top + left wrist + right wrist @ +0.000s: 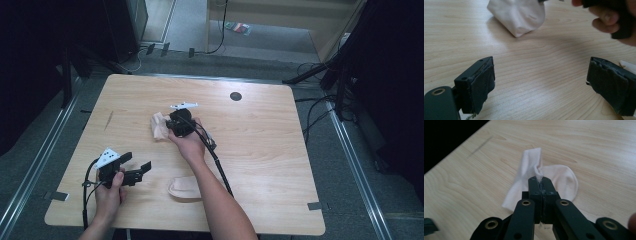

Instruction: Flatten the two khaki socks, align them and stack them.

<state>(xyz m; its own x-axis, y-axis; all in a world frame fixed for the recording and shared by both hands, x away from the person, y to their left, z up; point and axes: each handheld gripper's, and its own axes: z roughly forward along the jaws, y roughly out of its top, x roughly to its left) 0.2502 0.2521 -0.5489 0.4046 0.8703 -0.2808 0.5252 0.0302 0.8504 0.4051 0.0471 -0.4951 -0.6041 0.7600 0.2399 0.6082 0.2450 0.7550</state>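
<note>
A pale pink sock (529, 173) lies crumpled near the middle of the wooden table (260, 140). My right gripper (540, 180) is shut on a pinched fold of that sock (160, 125), with cloth sticking out between the jaw tips. In the high view the right gripper (175, 123) sits just right of the sock. A second pale sock (182, 188) lies flat near the front edge, partly under the right forearm. My left gripper (140, 167) rests at the front left, open, with bare wood between its pads (480, 86). The lifted sock (517, 15) hangs ahead of it.
A dark round hole (235, 96) sits near the table's far edge. Cables trail from both grippers toward the front. Dark stands and cables crowd the floor right of the table. Grey tape tabs mark the front corners.
</note>
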